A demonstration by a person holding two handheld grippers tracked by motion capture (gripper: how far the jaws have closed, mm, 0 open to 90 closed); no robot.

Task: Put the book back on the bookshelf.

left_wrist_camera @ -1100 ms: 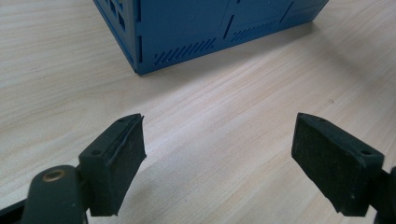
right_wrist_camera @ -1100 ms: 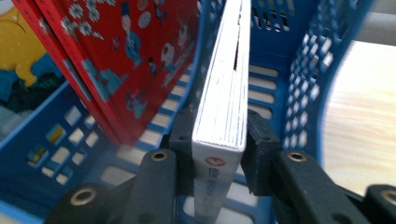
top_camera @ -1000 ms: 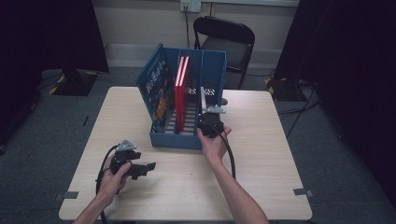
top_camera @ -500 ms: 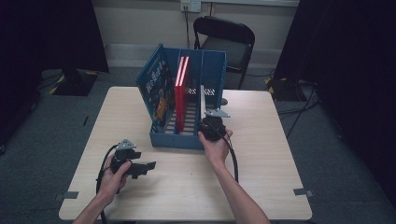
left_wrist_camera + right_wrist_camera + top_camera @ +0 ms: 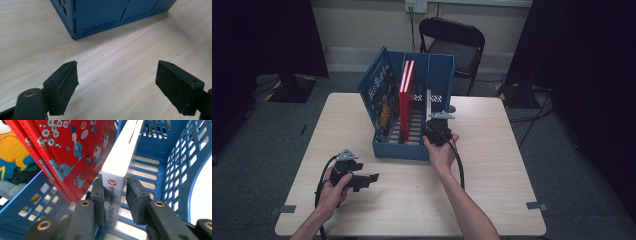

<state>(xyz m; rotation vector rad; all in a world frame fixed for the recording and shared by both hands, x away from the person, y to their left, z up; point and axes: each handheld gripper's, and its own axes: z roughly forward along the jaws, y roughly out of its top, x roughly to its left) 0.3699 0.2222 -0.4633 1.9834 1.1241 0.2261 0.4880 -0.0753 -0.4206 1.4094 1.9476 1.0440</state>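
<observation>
- High view: on the wooden table point(image 5: 492, 165) stands a blue crate point(image 5: 412, 102) holding upright books. The right gripper point(image 5: 435, 131) sits at the crate's 5 o'clock corner; the left gripper point(image 5: 357, 177) lies well apart at 7 o'clock.
- Left gripper view: jaws spread wide over bare wood, holding nothing.
- Right gripper view: jaws bracket the white book's point(image 5: 120, 166) spine; the left pad touches it, while a slight gap shows at the right. A red book point(image 5: 72, 152) leans at its 10 o'clock.

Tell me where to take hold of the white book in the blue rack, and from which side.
Grip the white book at its narrow spine, low down, from the rack's open front. It stands upright with the spine facing out, and the red book leans away, leaving room. The right tool already straddles that spine.
</observation>
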